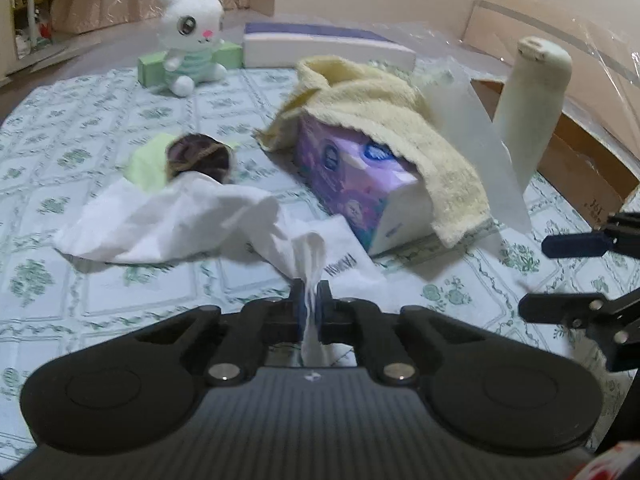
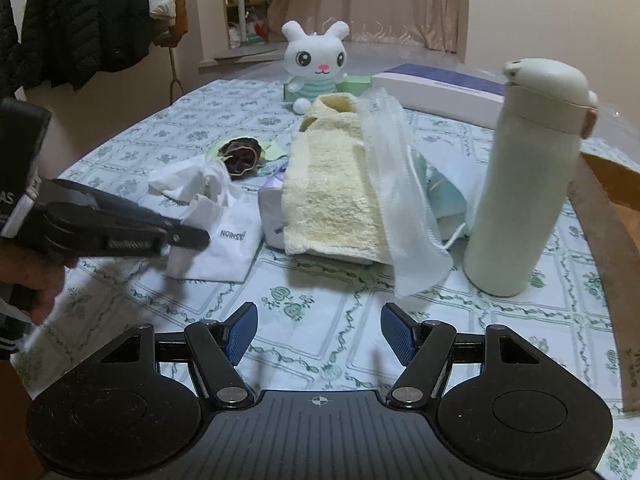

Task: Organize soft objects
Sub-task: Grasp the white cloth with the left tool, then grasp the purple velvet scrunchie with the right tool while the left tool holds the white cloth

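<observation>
My left gripper (image 1: 310, 300) is shut on a pinched fold of a crumpled white cloth bag (image 1: 168, 220) with printed letters, low over the patterned tablecloth (image 1: 100, 280). The right wrist view shows that gripper (image 2: 196, 237) at the bag (image 2: 228, 240), carried by a person's hand (image 2: 36, 280). My right gripper (image 2: 318, 332) is open and holds nothing, in front of a yellow towel (image 2: 328, 184) draped over a purple tissue pack (image 1: 348, 184). A white plush rabbit (image 1: 192, 40) sits at the back. A dark scrunchie (image 1: 200, 156) lies on a pale green cloth.
A tall white bottle (image 2: 524, 184) stands right of the towel, with a translucent plastic bag (image 2: 396, 184) between them. A green box (image 1: 152, 68) and a white-and-purple box (image 1: 328, 46) sit at the back. A cardboard box (image 1: 580, 160) borders the right side. Coats (image 2: 80, 20) hang at the far left.
</observation>
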A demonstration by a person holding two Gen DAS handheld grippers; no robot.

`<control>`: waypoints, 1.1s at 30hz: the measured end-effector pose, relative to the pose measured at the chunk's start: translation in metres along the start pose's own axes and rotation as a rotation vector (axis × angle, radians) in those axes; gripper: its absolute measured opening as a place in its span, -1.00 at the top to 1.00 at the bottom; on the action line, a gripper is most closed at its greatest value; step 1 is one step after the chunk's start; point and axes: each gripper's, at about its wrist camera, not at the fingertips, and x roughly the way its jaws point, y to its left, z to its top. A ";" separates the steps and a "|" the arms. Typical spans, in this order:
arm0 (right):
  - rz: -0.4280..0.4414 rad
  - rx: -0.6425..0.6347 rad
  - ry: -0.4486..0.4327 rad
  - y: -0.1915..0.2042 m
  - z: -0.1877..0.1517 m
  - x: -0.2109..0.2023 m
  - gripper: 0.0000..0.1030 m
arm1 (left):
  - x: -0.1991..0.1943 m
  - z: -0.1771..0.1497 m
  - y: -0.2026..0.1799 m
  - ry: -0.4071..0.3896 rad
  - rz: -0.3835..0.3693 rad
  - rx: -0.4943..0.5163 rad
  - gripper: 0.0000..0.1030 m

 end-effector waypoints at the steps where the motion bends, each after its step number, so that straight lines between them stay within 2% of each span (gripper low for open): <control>1: 0.005 -0.002 0.000 0.002 0.001 0.002 -0.32 | -0.005 0.001 0.003 -0.010 0.013 0.003 0.94; 7: 0.048 -0.029 0.000 0.022 0.003 0.011 -0.32 | -0.033 0.016 0.045 -0.080 0.202 0.072 0.94; 10: 0.062 -0.042 -0.001 0.031 0.004 0.015 -0.32 | -0.032 0.024 0.066 -0.077 0.242 0.124 0.94; 13: 0.066 -0.048 0.001 0.037 0.006 0.019 -0.32 | -0.020 0.025 0.079 -0.062 0.204 0.207 0.79; 15: 0.063 -0.056 0.002 0.040 0.008 0.022 -0.32 | -0.012 0.024 0.084 -0.043 0.168 0.252 0.50; 16: 0.062 -0.058 0.003 0.041 0.009 0.024 -0.32 | -0.007 0.023 0.087 -0.035 0.145 0.267 0.27; 17: 0.062 -0.060 0.005 0.042 0.010 0.026 -0.32 | -0.003 0.021 0.090 -0.025 0.123 0.277 0.18; 19: 0.063 -0.067 0.010 0.044 0.011 0.029 -0.32 | 0.005 0.017 0.093 -0.004 0.086 0.295 0.08; 22: 0.067 -0.078 0.014 0.049 0.013 0.034 -0.32 | 0.016 0.016 0.101 0.015 0.052 0.311 -0.22; 23: 0.068 -0.081 0.016 0.051 0.014 0.036 -0.32 | 0.019 0.017 0.103 0.017 0.048 0.314 -0.23; 24: 0.069 -0.083 0.018 0.052 0.014 0.038 -0.32 | 0.021 0.017 0.105 0.016 0.042 0.322 -0.23; 26: 0.069 -0.087 0.021 0.054 0.016 0.042 -0.32 | 0.026 0.018 0.108 0.042 -0.005 0.322 -0.09; 28: 0.066 -0.088 0.025 0.055 0.017 0.046 -0.32 | 0.027 0.020 0.108 0.064 -0.054 0.308 0.30; 30: 0.061 -0.085 0.027 0.055 0.018 0.049 -0.32 | 0.026 0.020 0.108 0.077 -0.078 0.284 0.46; 32: 0.059 -0.086 0.029 0.056 0.018 0.051 -0.32 | 0.025 0.019 0.105 0.082 -0.091 0.280 0.78; 33: 0.057 -0.086 0.029 0.057 0.019 0.052 -0.32 | 0.023 0.017 0.103 0.083 -0.094 0.276 0.85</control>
